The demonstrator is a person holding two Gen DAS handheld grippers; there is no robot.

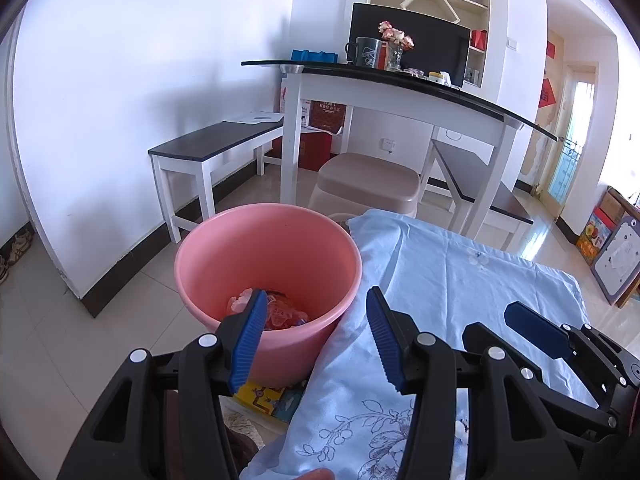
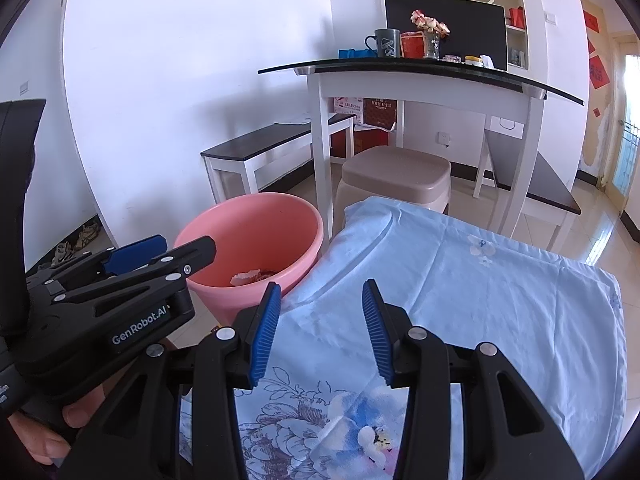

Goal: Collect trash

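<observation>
A: Which step is this?

B: Judging by it, a drop is done. Crumpled trash [image 1: 276, 312] lies at the bottom of the round, smooth pink plastic bucket [image 1: 224, 248]. The left tool [image 1: 316, 330] hangs over the bucket's near rim, ribbed blue pads apart, empty.

A: And the right tool [image 2: 318, 330]?

B: Beside the bucket, over the soft, creased blue floral cloth [image 2: 460, 280], jaws apart, holding nothing. No trash shows there; next calls for finding more.
</observation>
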